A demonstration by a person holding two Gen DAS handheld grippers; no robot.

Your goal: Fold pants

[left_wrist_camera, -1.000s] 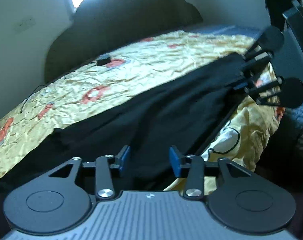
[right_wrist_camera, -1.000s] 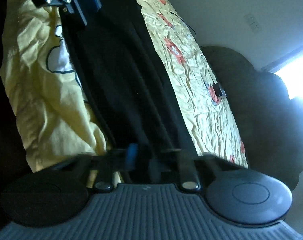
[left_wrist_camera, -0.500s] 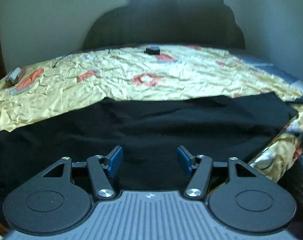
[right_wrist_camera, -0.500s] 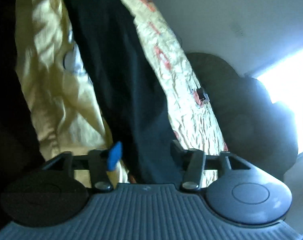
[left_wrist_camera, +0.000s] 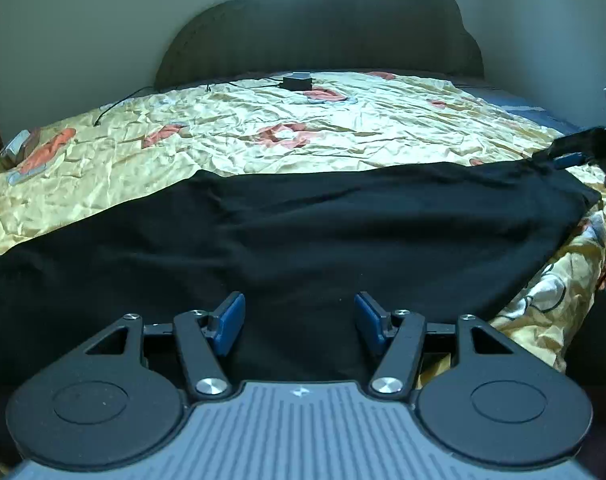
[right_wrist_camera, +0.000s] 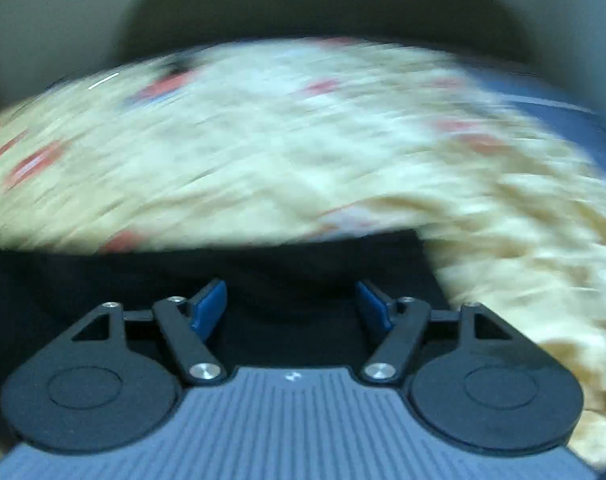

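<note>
Two grippers show, one from each wrist camera. From the left wrist view, the left gripper [left_wrist_camera: 299,322] has its blue-padded fingers [left_wrist_camera: 227,322] spread wide with nothing between them, poised just above the near edge of the black pants [left_wrist_camera: 303,236]. The pants lie flat in a long band across the near side of the bed, on a crumpled yellow bedspread [left_wrist_camera: 263,136] with orange-red patches. At the far right edge of this view, the right gripper [left_wrist_camera: 571,152] appears at the pants' far right corner; whether its tips touch the cloth there cannot be told. A small dark box [left_wrist_camera: 297,80] with a thin cord sits on the bedspread near the dark headboard [left_wrist_camera: 323,28], and a small grey object [left_wrist_camera: 15,150] lies at the left edge of the bed.

From the right wrist view, everything beyond the tool is blurred by motion. The right gripper [right_wrist_camera: 291,308] has its blue fingers [right_wrist_camera: 209,308] set well apart and empty, with the dark cloth of the pants [right_wrist_camera: 287,272] just beyond and beneath them. The yellow bedspread [right_wrist_camera: 263,152] fills the middle, and the headboard [right_wrist_camera: 323,4] rises behind it.
</note>
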